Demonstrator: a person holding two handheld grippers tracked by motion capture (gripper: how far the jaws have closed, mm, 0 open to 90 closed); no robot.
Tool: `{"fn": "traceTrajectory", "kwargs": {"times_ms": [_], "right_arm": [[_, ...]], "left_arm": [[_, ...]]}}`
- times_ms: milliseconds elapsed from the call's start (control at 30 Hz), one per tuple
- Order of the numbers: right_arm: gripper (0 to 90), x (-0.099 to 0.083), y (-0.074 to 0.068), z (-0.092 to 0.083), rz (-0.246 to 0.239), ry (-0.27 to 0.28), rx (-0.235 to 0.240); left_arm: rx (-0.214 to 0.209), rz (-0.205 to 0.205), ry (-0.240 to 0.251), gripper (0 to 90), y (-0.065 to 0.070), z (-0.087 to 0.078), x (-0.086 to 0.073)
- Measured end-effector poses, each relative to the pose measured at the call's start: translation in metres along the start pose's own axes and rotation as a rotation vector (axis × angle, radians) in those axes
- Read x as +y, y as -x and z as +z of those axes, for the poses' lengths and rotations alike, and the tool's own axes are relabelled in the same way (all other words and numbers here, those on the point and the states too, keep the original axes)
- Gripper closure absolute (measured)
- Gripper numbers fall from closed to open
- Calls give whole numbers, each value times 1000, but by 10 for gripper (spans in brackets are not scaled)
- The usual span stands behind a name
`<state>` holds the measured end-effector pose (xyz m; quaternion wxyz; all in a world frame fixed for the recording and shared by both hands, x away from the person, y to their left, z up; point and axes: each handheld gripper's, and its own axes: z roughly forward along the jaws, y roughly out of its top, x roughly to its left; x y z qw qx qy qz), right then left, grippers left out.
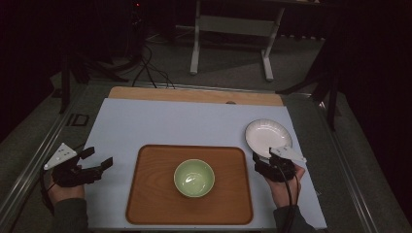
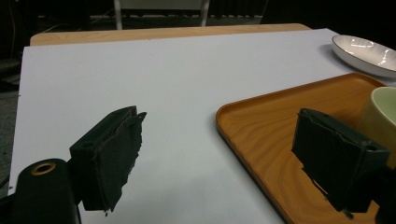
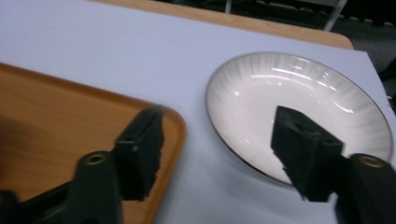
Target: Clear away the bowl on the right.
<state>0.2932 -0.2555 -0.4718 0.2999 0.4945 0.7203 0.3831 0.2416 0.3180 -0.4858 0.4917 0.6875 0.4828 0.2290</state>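
A pale green bowl [image 1: 194, 178] stands in the middle of a wooden tray [image 1: 155, 194] near the front of the table. To the tray's right rear, a white plate [image 1: 268, 136] lies on the white mat [image 1: 170, 121]. My right gripper [image 1: 265, 158] hovers at the plate's near edge. In the right gripper view it [image 3: 219, 114] is open, with one jaw over the plate [image 3: 289, 88] and the other over the tray's corner [image 3: 46, 107]. My left gripper [image 1: 98, 159] is open left of the tray, its jaws [image 2: 222, 116] wide apart with nothing between them, facing the tray [image 2: 271, 126] and bowl [image 2: 380, 116].
The mat covers a wooden tabletop [image 1: 194, 94] whose bare strip shows at the back. Beyond it are a white desk frame [image 1: 233, 29], floor cables [image 1: 150, 73] and dark stands [image 1: 330, 92] at both sides. A metal rail [image 1: 29, 160] runs along the left.
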Motion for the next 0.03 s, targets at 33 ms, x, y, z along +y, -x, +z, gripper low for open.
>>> {"fn": "traceTrajectory", "kwargs": {"times_ms": [33], "right_arm": [[291,-1,2,0,0,-10,-9]], "left_arm": [[5,2,-12,155,0,1,0]]}}
